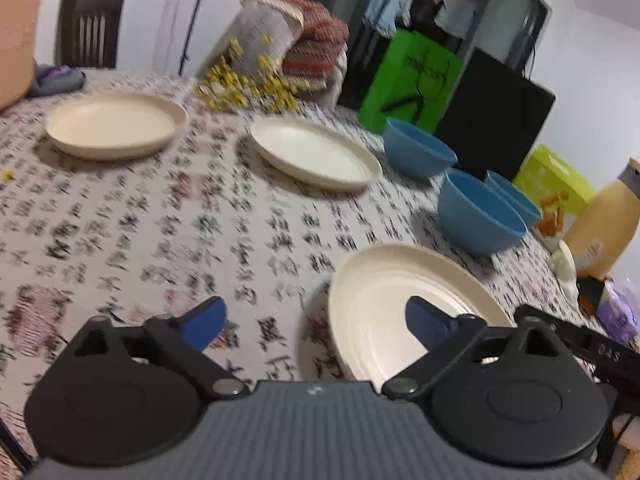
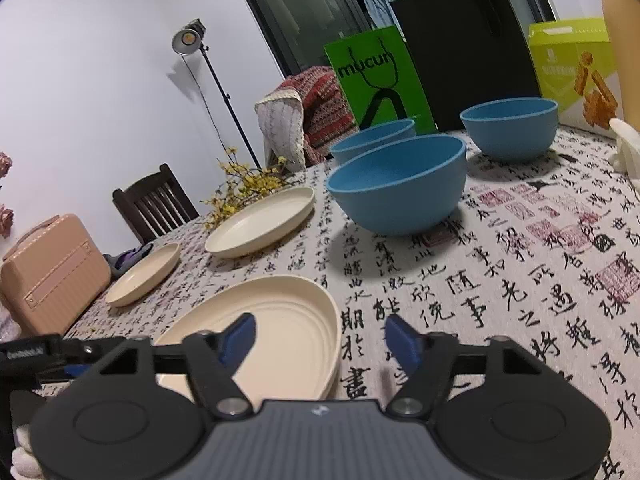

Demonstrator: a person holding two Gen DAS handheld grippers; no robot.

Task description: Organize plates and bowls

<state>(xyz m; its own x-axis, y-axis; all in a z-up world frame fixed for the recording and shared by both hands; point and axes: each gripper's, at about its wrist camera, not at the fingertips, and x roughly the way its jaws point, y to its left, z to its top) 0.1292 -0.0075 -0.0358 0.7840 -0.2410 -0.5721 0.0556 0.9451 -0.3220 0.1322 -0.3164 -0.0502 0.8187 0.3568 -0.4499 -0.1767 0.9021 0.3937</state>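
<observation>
Plates and bowls: three cream plates, three blue bowls, all lying singly on the bench, whose cloth is printed with calligraphy.

Left wrist view (blurred):
- Near plate [image 1: 384, 312], close before the left tool [image 1: 316, 322], partly behind its right finger.
- Middle plate [image 1: 316, 152], mid-bench.
- Far plate [image 1: 114, 124], far left, near a pink case [image 1: 16, 36].
- Blue bowls: one [image 1: 416, 148] before a green bag [image 1: 408, 80]; two more [image 1: 476, 216] and [image 1: 516, 196] close together, contact unclear.
- Left tool: fingers spread wide, nothing between them.
- A yellow bottle [image 1: 604, 224] at the right edge.

Right wrist view (sharp):
- Near plate [image 2: 280, 328], under the left finger of the right tool [image 2: 320, 338], not pinched.
- Middle plate [image 2: 260, 220] and far plate [image 2: 142, 274], apart.
- Bowls: nearest [image 2: 400, 192]; one [image 2: 372, 136] behind it; one [image 2: 510, 128] off to the right.
- Right tool: fingers spread, empty.

Progress, as judged: nothing stacked yet; plates still to be gathered into one pile, bowls still to be nested. The near plate seems the likeliest first pick.
</observation>
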